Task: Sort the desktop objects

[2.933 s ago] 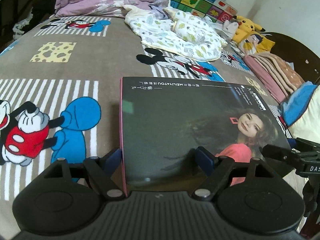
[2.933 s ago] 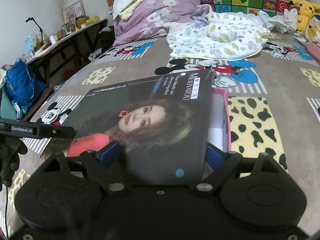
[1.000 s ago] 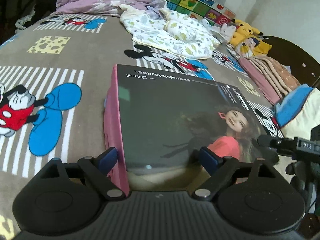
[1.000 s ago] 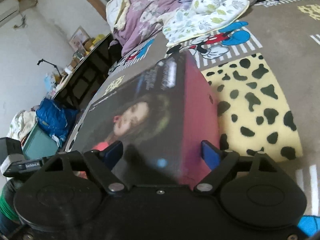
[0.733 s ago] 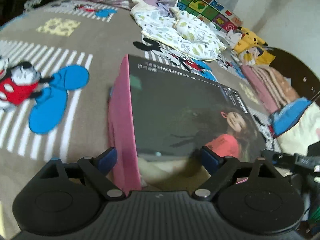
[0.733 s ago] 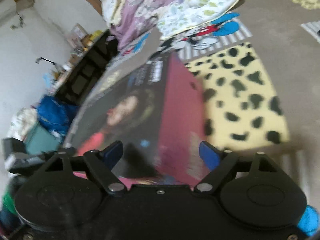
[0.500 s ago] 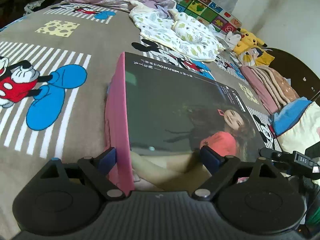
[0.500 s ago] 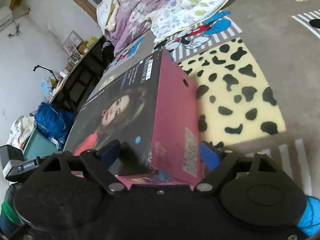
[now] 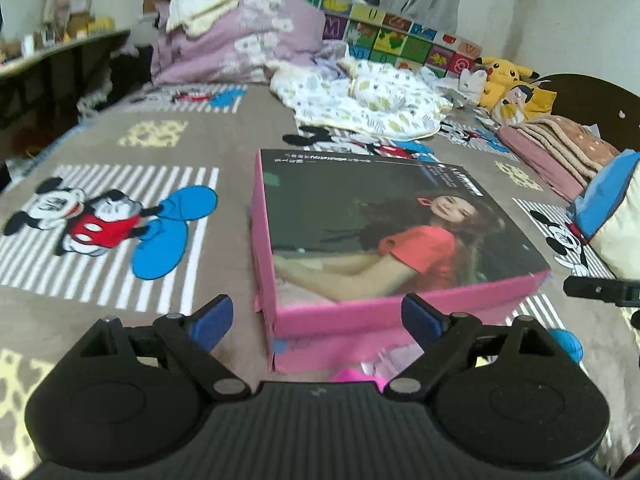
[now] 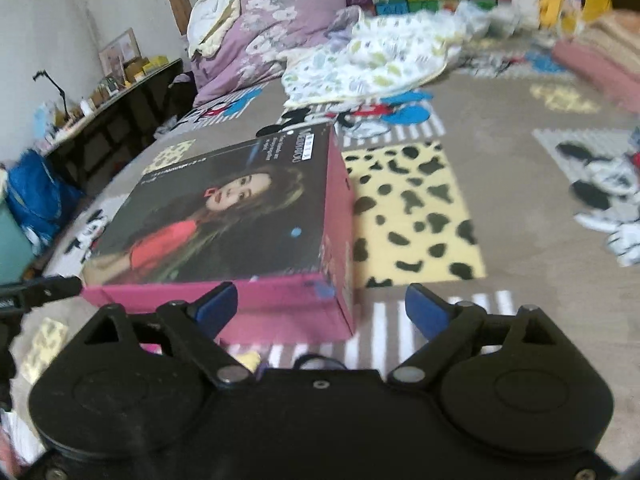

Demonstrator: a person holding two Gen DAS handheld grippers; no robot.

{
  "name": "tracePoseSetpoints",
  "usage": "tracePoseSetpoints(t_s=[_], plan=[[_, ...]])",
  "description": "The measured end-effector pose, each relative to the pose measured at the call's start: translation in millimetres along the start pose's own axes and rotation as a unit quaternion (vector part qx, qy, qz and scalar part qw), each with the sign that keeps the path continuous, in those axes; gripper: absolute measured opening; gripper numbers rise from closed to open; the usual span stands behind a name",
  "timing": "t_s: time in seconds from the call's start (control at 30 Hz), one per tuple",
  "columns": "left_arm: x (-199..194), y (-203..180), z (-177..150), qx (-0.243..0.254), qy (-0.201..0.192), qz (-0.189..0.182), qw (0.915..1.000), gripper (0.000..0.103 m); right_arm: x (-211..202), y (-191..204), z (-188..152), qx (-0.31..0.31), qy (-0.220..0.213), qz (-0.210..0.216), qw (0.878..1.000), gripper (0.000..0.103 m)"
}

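A flat pink box [image 9: 384,312] with a dark lid picturing a person in a red top lies closed on the cartoon-print bed cover [image 9: 168,148]. My left gripper [image 9: 316,316] is open just short of the box's near left corner, and its blue pads touch nothing. In the right wrist view the same box [image 10: 224,216] lies ahead and to the left. The right gripper [image 10: 320,306] has its jaws opening, short of the box's near right corner, pressing on nothing. Each view shows the tip of the other gripper beside the box.
A leaf-print blanket [image 9: 368,104] and a purple duvet [image 9: 240,40] lie at the far end of the bed. Yellow plush toys [image 9: 508,84], folded pink blankets [image 9: 560,148] and a blue-and-cream cushion [image 9: 612,216] line the right side. A dark desk [image 10: 108,120] and a blue bag [image 10: 32,196] stand on the left.
Both grippers have drawn back from the box. It stood between each pair of fingers before; it now lies on the cover ahead of them, with its near pink side showing.
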State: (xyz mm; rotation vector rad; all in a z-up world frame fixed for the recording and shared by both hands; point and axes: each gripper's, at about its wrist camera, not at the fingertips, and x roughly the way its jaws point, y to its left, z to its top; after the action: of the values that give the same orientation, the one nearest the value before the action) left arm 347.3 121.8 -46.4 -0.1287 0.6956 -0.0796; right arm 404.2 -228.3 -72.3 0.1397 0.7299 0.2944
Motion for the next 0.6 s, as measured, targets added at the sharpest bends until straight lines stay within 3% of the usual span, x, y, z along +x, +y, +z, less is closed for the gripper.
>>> tracePoseSetpoints(t_s=[0.2, 0.47, 0.6], plan=[[-36, -19, -27, 0.006, -0.003, 0.018, 0.9998, 0.091, -45, 14, -25, -0.012, -0.013, -0.033, 0.999, 0.098], [-84, -41, -57, -0.004, 0.001, 0.052, 0.9986, 0.091, -82, 28, -57, -0.03, -0.001, -0.062, 0.998, 0.098], [-108, -52, -68, 0.004, -0.003, 0.052, 0.9986, 0.091, -98, 34, -73, -0.031, 0.008, -0.071, 0.997, 0.098]])
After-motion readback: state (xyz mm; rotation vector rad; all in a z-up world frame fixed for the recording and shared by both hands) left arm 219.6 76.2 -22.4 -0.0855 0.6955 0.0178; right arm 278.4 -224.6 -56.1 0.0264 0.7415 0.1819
